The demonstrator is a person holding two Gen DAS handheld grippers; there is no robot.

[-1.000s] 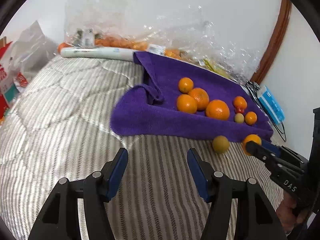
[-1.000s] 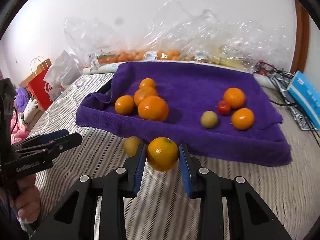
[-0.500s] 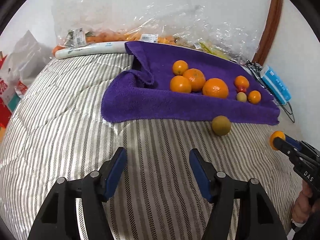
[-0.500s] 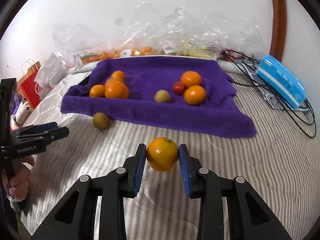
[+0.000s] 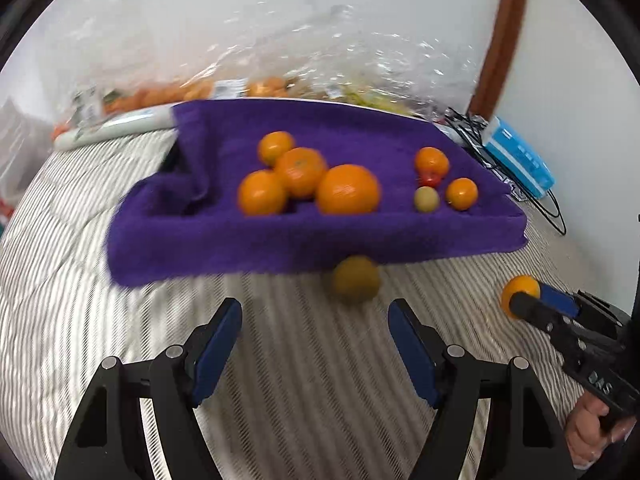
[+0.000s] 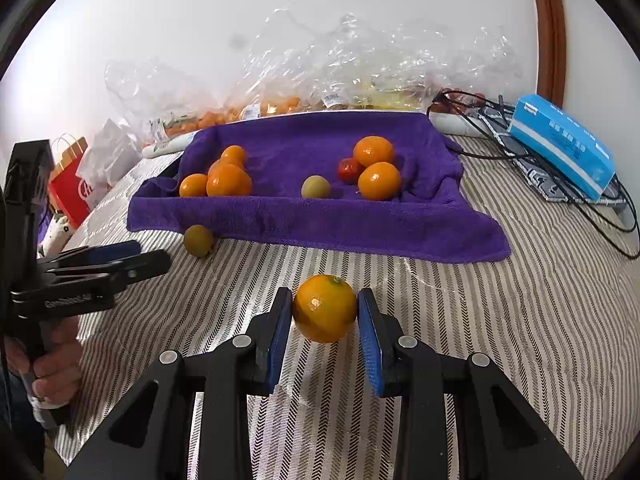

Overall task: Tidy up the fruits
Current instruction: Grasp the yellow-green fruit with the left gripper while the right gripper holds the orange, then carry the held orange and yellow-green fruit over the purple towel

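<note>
Where the striped bedcover meets the near hem of the purple towel (image 5: 240,248), item one: a dull yellow-green round fruit (image 5: 355,284), loose on the cover, touching or just beside the hem. It lies ahead of the left gripper (image 5: 314,344) and a little toward its right finger; being round, it offers no long axis to align with. Left gripper: jaws have just been opening, now wide, nothing between them, fruit beyond the tips. By judgement this hand is the nearer and better placed for the pickup, needing a short reach forward and slightly right

Item two: a glossy orange citrus with green stem scar (image 6: 325,308), clamped between the blue pads of the right gripper (image 6: 325,314), narrow-set, above the cover and well apart from the towel

Item three, on the towel: a cluster of four oranges (image 5: 304,172) at left; at right two small oranges, one red fruit and one small yellow-green fruit (image 5: 426,199)

Surroundings: crinkled clear plastic bags (image 6: 360,64) along the wall, a blue box (image 6: 560,144) on black cables, a red paper bag (image 6: 70,188)
</note>
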